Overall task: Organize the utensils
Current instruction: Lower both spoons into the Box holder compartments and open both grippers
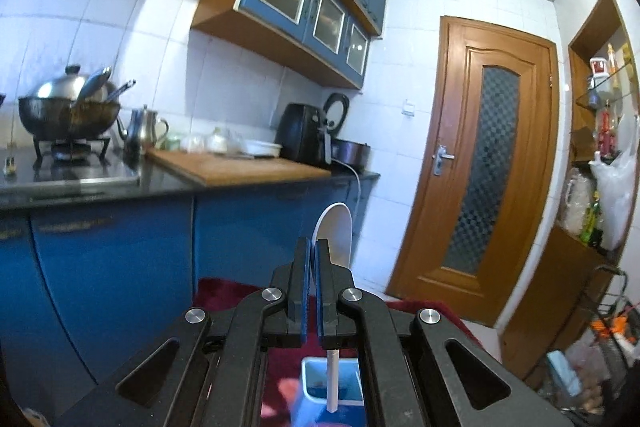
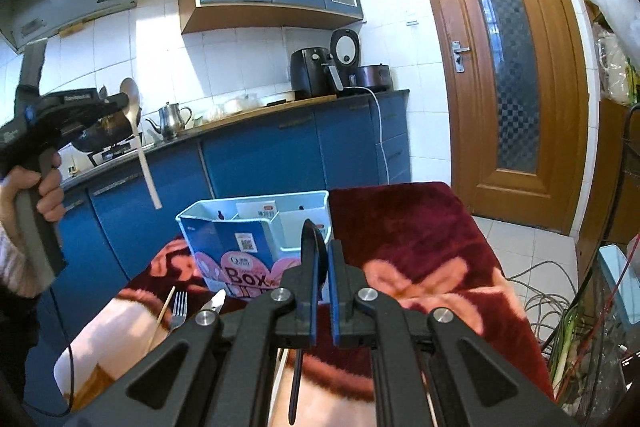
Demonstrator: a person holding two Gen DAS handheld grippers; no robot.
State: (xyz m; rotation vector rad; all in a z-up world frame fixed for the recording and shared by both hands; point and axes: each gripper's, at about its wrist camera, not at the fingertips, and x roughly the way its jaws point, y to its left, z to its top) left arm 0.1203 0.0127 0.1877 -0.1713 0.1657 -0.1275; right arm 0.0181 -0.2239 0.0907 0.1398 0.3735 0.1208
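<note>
Above blue box (image 2: 256,227), tongs (image 1: 313,247) gripping spoons (image 1: 338,231)

The walls (image 1: 240,67) are white tiles, and sunlight makes a bright patch on them at 11 o'clock in the left wrist view. Blue cupboards with glass doors (image 1: 312,7) hang up at 12 o'clock, over a dark counter (image 1: 168,183) with blue cabinets (image 1: 120,259) under it, where a wok on the stove (image 1: 68,115), a metal teapot (image 1: 144,127) and a black air fryer (image 1: 304,135) sit. A brown wooden door (image 1: 480,167) with a bumpy glass pane stands at 3 o'clock, and the floor (image 2: 516,239) has pale tiles.
</note>
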